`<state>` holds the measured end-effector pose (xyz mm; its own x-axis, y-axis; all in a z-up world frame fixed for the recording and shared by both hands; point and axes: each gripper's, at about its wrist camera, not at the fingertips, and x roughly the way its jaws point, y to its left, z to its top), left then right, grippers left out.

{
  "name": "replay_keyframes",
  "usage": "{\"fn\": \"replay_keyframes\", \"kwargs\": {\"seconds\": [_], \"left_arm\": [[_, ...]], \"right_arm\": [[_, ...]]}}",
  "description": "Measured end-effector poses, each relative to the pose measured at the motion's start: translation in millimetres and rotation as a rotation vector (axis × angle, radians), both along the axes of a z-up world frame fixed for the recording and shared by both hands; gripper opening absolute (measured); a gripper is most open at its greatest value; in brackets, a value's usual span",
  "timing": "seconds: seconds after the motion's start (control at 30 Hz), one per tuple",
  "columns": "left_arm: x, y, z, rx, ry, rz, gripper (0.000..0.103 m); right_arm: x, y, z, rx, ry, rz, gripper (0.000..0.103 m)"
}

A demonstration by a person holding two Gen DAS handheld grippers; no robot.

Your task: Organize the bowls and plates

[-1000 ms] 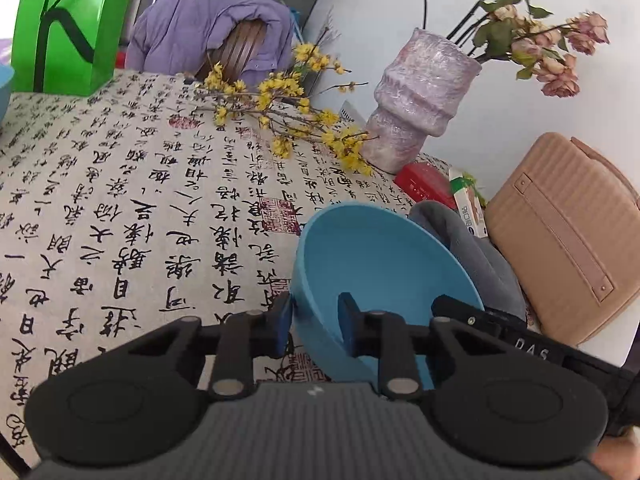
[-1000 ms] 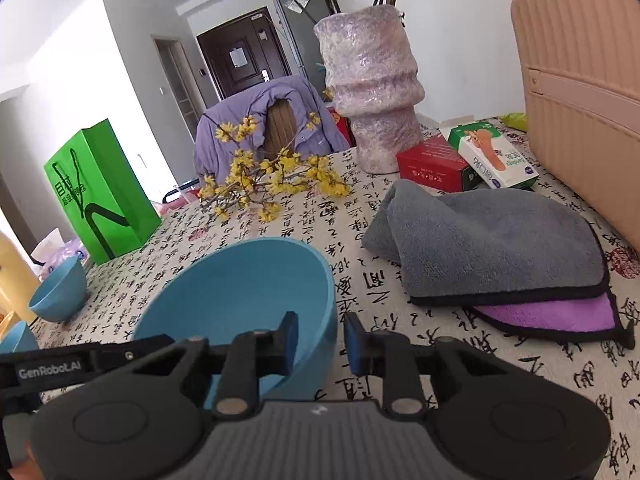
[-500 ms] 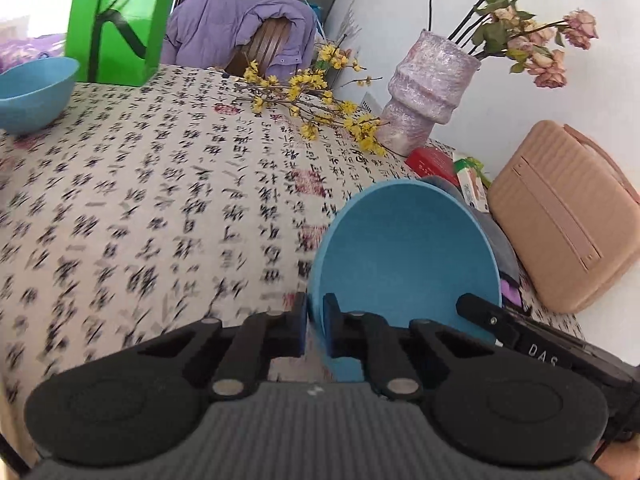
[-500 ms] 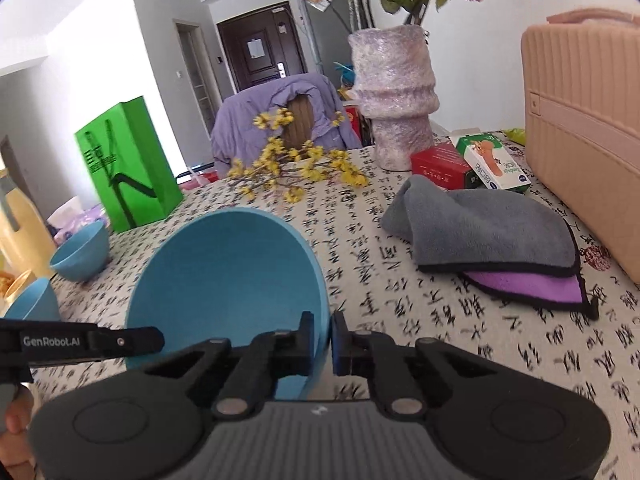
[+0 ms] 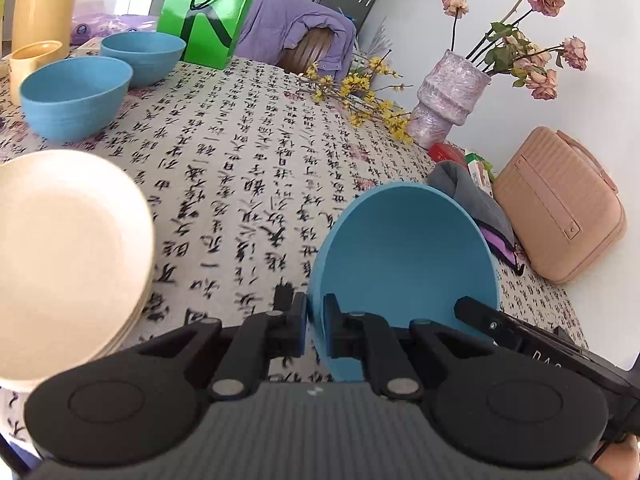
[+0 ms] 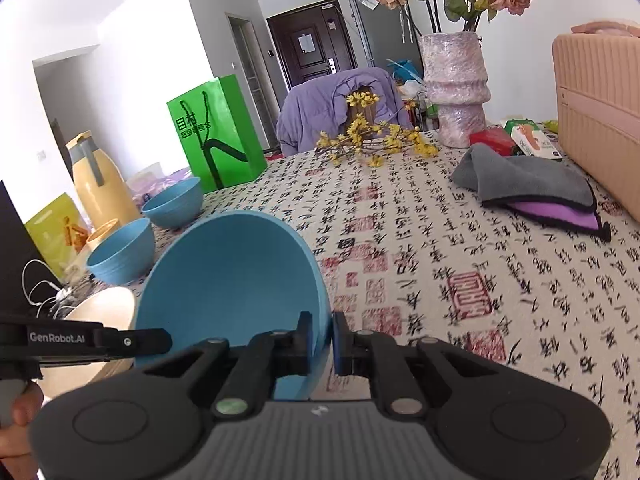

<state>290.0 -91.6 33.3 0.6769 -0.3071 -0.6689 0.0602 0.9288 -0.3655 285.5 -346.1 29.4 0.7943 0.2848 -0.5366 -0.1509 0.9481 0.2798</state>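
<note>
Blue bowl (image 5: 400,256) lifted, carried from vase (image 5: 448,96) toward cream plate stack (image 5: 68,248); left gripper (image 5: 315,322) and right gripper (image 6: 320,340) both clamped on rim. Likely nesting with other blue bowls (image 5: 76,96) next.

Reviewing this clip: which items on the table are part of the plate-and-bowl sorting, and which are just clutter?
Job items: held blue bowl, clamped at its rim by left gripper and right gripper; two other blue bowls; cream plate stack.

Clutter: vase, grey cloth, green bag, yellow jug, pink case.
</note>
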Motion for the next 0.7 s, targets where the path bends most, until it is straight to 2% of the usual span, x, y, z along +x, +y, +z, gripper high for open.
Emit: {"fn": "replay_keyframes", "kwargs": {"seconds": [0.23,0.4,0.57,0.6,0.63,0.7], "left_arm": [[-12,15,-10,-0.004,0.028,0.032,0.008],[-8,23,-14,-0.022,0.043,0.046,0.008],[-4,27,-13,-0.044,0.022,0.059,0.014],[-4,27,-11,-0.033,0.001,0.060,0.023],[-5,27,-9,-0.028,-0.022,0.066,0.042],[-7,25,-4,0.001,-0.062,0.088,0.049]], "right_arm": [[-19,12,-10,0.020,0.041,0.032,0.012],[-16,17,-10,0.026,0.043,0.049,0.013],[-10,18,-10,0.042,0.037,0.048,0.018],[-10,19,-9,0.040,0.033,0.047,0.021],[-9,18,-9,0.040,0.023,0.042,0.025],[-9,18,-7,0.038,-0.006,0.018,0.063]]}}
